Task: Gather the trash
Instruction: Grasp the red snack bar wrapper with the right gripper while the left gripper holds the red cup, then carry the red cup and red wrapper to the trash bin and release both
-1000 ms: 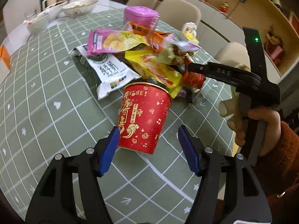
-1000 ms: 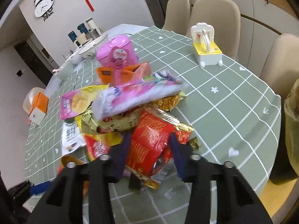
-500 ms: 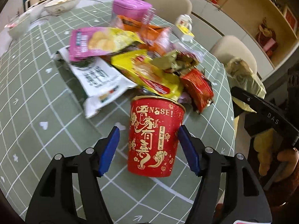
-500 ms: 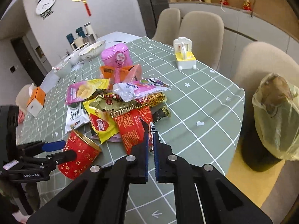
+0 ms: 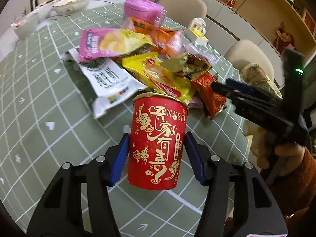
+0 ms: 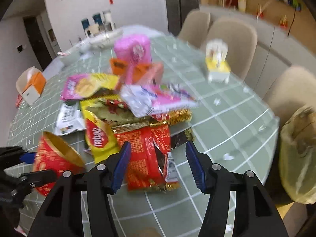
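Bench [image 5: 39, 122] crowded with a wrapper heap [image 5: 138, 59], so any sweep risks scattering it over the edge; bin bag [image 6: 298, 158] beyond that edge, well apart, so a long carry; red cup [image 5: 158, 148] upright at the near side of the heap, between the left tongs [image 5: 157, 155], which have just been closing, pads at its walls but grip unclear, so may slip or crush; right tongs [image 6: 158, 164] just sprung wide, empty, straddling the red wrapper [image 6: 144, 158]; could snag neighbours too.
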`<state>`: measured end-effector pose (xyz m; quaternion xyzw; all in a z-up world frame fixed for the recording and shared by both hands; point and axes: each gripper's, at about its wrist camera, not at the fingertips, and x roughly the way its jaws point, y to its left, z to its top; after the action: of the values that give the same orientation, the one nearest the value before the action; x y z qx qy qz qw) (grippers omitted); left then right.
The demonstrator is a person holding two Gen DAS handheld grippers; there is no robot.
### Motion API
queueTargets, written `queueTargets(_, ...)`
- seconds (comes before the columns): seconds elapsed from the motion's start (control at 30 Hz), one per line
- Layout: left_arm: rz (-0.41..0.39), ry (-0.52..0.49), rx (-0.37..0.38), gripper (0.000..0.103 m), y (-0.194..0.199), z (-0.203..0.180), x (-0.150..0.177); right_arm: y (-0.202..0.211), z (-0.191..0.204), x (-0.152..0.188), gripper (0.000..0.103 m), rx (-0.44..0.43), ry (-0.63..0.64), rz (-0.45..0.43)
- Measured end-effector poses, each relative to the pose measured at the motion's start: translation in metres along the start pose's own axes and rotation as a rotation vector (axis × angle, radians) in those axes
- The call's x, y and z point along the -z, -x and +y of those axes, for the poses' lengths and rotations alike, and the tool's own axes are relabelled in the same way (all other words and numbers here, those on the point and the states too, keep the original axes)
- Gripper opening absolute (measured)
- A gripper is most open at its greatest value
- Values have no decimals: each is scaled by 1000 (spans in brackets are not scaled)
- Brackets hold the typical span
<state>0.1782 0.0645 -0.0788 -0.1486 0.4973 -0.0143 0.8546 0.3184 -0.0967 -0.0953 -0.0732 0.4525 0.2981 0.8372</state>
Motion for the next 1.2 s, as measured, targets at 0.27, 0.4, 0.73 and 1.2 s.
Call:
queueTargets(0.27,-70,32,-20,54,20,1,2,12,-2,9,31,-116,26,22)
queueTargets(0.4,-132,29,0,54,33,-11,-7,50,-6,9,26,-100,30,-51)
queueTargets(0.73,-295,-123,90,54,55,-101,-64,167,-72,5,26,26,-23,-224)
queueTargets(1.2,-301,-348,373,54,-2,-314,-140,286,-256,58,26,372,-271,-404)
